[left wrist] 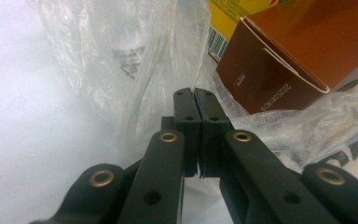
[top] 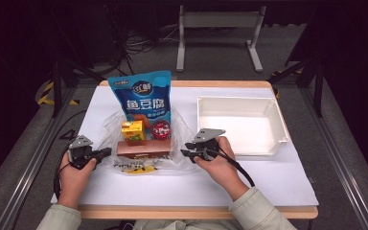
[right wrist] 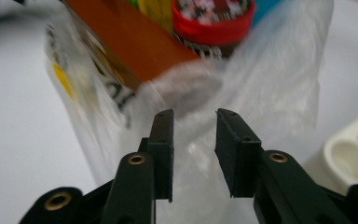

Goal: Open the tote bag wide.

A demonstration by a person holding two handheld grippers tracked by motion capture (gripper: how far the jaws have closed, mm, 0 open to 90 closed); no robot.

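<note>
On the white table (top: 278,177) a clear plastic bag (top: 182,129) lies between the two hands, with groceries resting on and in it; a tall blue snack pouch (top: 145,98) stands at the back, a small yellow carton (top: 132,130) and a round red-lidded tub (top: 161,129) sit just in front of it, and a long brown box (top: 143,148) lies across the front, nearest the person. The left gripper (top: 106,152) sits at the bag's left edge, just beside the brown box's end; in the left gripper view its jaws are pressed together, and the crinkled film of the bag (left wrist: 135,70) lies right at their tips and around them, though whether a fold is pinched between the pads I cannot tell; the brown box (left wrist: 298,51) rises beyond, to the right of the tips, with the yellow carton (left wrist: 228,18) behind it. The right gripper (top: 188,149) is at the bag's right edge, near the brown box's other end; the right gripper view shows its jaws standing apart with bag film (right wrist: 279,74) between and behind them, the pads not pressing on it; the brown box (right wrist: 130,42) and the red-lidded tub (right wrist: 212,21) lie farther along. An empty white tray (top: 278,139) sits to the right of the bag, close by the right hand (top: 220,165); the left hand (top: 74,172) rests on the table by its gripper.
</note>
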